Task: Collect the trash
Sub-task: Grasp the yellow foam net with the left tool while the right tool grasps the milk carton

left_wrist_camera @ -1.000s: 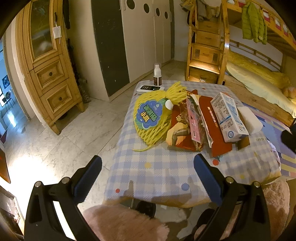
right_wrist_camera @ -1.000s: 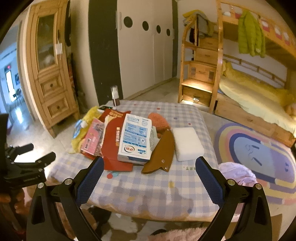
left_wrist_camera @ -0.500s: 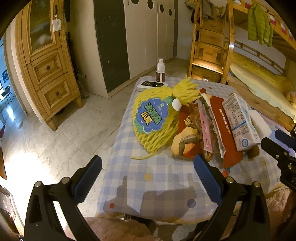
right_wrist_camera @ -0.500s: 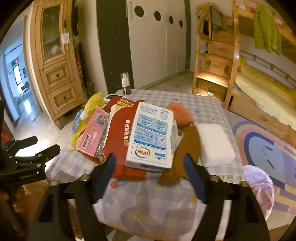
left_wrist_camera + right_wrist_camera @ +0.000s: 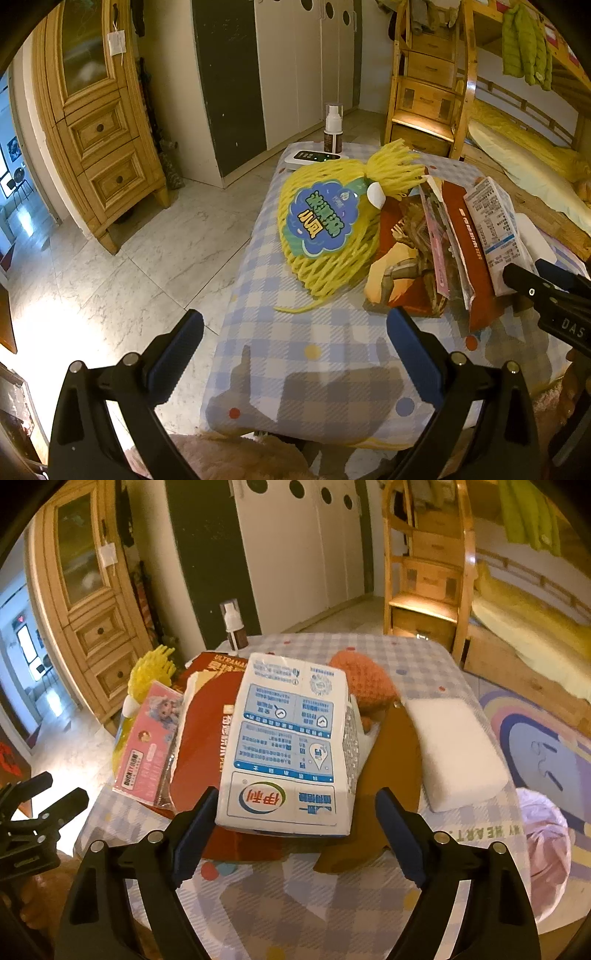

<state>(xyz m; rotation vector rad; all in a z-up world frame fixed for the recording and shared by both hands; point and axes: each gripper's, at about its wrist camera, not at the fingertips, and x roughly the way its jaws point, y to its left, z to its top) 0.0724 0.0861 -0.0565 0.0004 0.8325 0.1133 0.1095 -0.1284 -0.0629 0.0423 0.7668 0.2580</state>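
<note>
One yellow foam net with a blue label is seen in the left wrist view on the checked bench, beside one overlapping heap of printed wrappers and one white carton. One spray bottle and one white device are set at the far end. The left tool is spread wide over bare cloth, with nothing between its pads.

One white carton is shown in the right wrist view, lying on one red packet, with one pink wrapper, one brown sheet, one orange knitted piece and one white foam block around it. The right tool has just been closing; its jaws stand apart on either side of the carton's near end, and contact cannot be made out.
</note>
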